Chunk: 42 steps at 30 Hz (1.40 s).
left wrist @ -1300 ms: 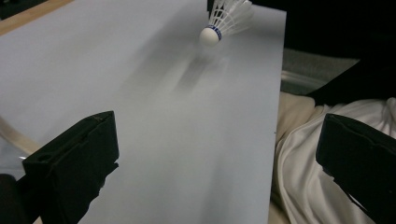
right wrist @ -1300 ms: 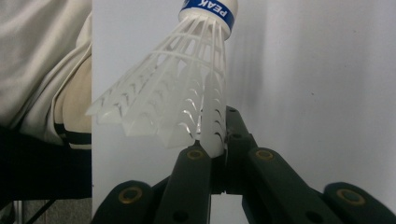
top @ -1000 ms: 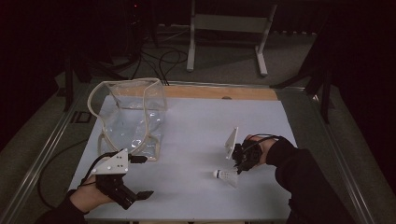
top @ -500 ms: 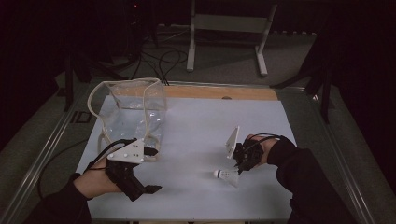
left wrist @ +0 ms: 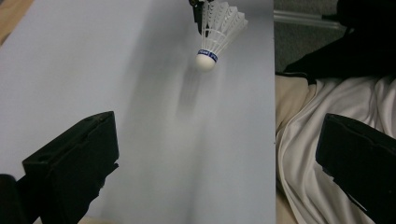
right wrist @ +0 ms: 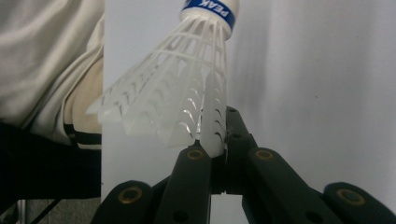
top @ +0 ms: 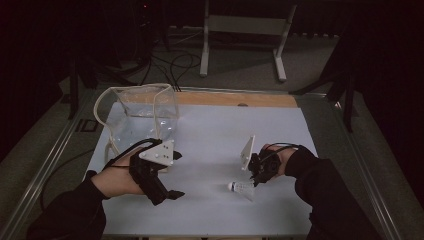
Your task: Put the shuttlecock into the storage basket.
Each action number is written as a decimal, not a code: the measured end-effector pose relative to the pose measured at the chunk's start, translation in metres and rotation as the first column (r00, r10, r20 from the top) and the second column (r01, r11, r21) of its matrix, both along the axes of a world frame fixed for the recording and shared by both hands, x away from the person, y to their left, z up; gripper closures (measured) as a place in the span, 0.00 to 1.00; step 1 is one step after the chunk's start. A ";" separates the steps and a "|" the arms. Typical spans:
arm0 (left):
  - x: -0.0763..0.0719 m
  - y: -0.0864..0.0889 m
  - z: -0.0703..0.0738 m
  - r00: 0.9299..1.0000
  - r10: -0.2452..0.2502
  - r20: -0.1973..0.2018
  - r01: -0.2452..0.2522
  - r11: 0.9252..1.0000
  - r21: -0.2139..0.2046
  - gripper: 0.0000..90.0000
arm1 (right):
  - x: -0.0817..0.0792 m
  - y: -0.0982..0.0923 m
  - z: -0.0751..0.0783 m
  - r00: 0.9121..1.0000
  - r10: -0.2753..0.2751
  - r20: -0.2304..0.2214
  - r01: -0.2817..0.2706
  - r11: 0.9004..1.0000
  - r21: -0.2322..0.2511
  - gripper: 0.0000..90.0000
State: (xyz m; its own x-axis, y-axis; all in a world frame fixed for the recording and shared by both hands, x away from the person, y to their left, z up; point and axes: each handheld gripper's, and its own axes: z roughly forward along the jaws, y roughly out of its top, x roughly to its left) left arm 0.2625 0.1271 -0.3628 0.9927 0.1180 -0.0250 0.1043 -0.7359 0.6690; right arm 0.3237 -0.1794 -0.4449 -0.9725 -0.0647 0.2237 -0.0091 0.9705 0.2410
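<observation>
Where the right gripper [right wrist: 214, 151] meets the shuttlecock [right wrist: 187, 88], its own view shows the jaws pinched together on one edge of the white feather skirt, so it holds the shuttlecock by the rim.

Hidden or cut off:
- Cork tip runs off the top edge of the right gripper view; just the blue band below it shows.
- High view: right gripper [top: 257, 179] is a dark lump under the hand, jaw detail lost; shuttlecock [top: 241, 188] is small and pale, low over the white table sheet [top: 220, 135].
- Left gripper view: the shuttlecock [left wrist: 215, 32] sits at the top edge, skirt partly cropped, the far gripper's tips barely in frame beside it.
- Pale cloth to the right of the shuttlecock in that view, off the sheet's edge; what it is cannot be told.
- Clear container [top: 142, 117], far across the sheet from the shuttlecock, has faint, see-through walls; contents cannot be made out.

Writing:
- Blue band on the shuttlecock reads "PEAK" in white; any letters before it are cropped.
- Left gripper view shows the band too, lettering too small to read.

Left gripper [top: 167, 192]: jaws stand wide apart with nothing between them, well to the left of the shuttlecock, just in front of the container. Grey three-cornered plate on top catches the light.
</observation>
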 end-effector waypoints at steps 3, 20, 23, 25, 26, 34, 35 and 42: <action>0.001 -0.010 0.000 1.000 -0.024 -0.001 0.024 1.000 0.015 0.00 | 0.000 0.002 0.000 1.000 0.005 0.001 -0.005 1.000 0.010 1.00; 0.008 -0.049 -0.023 0.996 -0.091 -0.023 0.092 0.992 0.086 0.01 | -0.002 0.009 0.002 1.000 0.021 0.000 -0.021 0.999 0.030 1.00; 0.009 -0.054 -0.027 0.995 -0.096 -0.017 0.097 0.991 0.095 0.01 | -0.002 0.009 0.003 1.000 0.020 -0.004 -0.019 0.999 0.033 1.00; 0.010 -0.057 -0.030 0.995 -0.101 -0.022 0.103 0.990 0.095 0.01 | -0.003 0.010 0.003 1.000 0.026 -0.002 -0.026 0.999 0.033 1.00; 0.010 -0.059 -0.031 0.995 -0.101 -0.020 0.102 0.990 0.095 0.01 | -0.003 0.010 0.003 1.000 0.028 -0.003 -0.028 0.999 0.035 1.00; 0.010 -0.074 -0.044 0.991 -0.130 -0.020 0.132 0.985 0.110 0.03 | -0.004 0.013 0.002 0.999 0.042 -0.009 -0.041 0.998 0.036 1.00; 0.010 -0.076 -0.045 0.991 -0.129 -0.020 0.130 0.986 0.106 0.03 | -0.004 0.013 0.002 0.999 0.045 -0.010 -0.044 0.998 0.040 1.00; 0.012 -0.086 -0.053 0.988 -0.156 -0.019 0.158 0.983 0.094 0.10 | -0.006 0.013 0.003 0.999 0.044 -0.016 -0.043 0.998 0.040 1.00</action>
State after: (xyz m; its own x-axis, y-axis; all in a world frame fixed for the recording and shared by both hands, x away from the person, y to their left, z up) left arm 0.2746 0.0406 -0.4155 0.9988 -0.0370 -0.0322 -0.0105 -0.8036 0.5951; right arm 0.3182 -0.1663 -0.4423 -0.9648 -0.1163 0.2360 -0.0470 0.9588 0.2800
